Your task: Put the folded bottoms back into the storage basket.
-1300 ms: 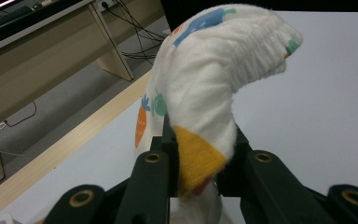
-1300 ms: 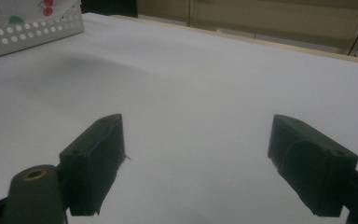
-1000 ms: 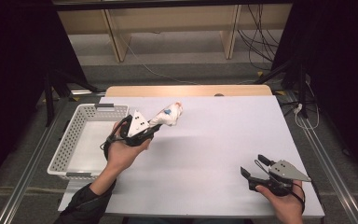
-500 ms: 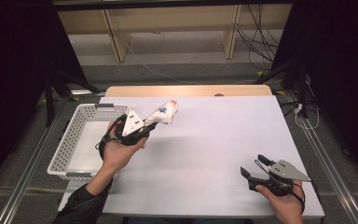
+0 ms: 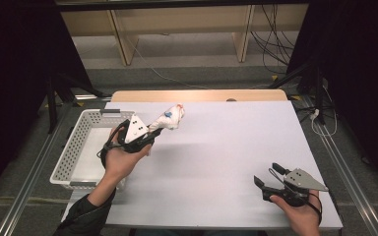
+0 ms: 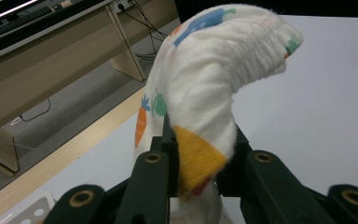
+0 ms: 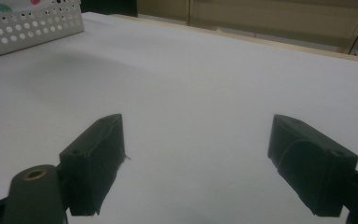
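- High view: your left gripper point(image 5: 153, 133) clamps a white patterned sock point(image 5: 169, 118), lifted above the table point(image 5: 226, 147) just beside the white basket point(image 5: 71, 152).
- Your right gripper point(image 5: 269, 176) rests near the table's front edge, jaws wide apart, nothing between.

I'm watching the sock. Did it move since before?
Yes. The sock, held by the left gripper, has shifted left, closer to the basket.

socks point(image 5: 168, 118): 1 | baskets point(image 5: 78, 147): 1 | tables point(image 5: 216, 162): 1 | claws point(image 5: 150, 133): 2
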`<state>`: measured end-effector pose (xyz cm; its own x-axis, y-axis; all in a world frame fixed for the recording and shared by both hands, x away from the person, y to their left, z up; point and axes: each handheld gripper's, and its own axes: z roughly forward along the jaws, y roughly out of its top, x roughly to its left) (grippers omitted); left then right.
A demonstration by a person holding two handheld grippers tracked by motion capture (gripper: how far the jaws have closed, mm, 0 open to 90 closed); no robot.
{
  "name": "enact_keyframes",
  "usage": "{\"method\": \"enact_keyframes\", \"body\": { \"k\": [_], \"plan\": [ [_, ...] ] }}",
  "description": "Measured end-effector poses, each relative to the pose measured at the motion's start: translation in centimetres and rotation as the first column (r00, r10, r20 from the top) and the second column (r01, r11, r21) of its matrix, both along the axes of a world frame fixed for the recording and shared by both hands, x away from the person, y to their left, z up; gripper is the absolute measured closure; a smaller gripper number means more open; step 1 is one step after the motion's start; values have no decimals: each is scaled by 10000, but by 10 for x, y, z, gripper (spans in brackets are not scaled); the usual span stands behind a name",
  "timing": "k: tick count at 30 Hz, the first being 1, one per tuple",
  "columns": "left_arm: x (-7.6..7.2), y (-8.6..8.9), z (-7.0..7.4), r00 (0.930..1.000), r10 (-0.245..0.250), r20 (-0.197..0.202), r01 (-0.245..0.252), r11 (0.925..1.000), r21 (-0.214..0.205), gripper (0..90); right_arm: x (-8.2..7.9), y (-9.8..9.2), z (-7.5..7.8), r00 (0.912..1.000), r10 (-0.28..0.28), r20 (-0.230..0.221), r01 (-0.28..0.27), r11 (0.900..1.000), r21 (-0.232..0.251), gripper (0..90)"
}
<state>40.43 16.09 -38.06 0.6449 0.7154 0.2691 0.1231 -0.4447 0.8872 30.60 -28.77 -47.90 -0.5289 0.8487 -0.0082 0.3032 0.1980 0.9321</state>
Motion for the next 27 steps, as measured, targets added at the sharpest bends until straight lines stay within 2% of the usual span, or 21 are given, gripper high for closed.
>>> {"method": "enact_keyframes", "body": {
  "k": [27],
  "plan": [
    [-1,16,6,9993,349,145,-347,9993,-166,765,0,0,0,10000,14,32,-14,10000,13,193]
  ]
}}
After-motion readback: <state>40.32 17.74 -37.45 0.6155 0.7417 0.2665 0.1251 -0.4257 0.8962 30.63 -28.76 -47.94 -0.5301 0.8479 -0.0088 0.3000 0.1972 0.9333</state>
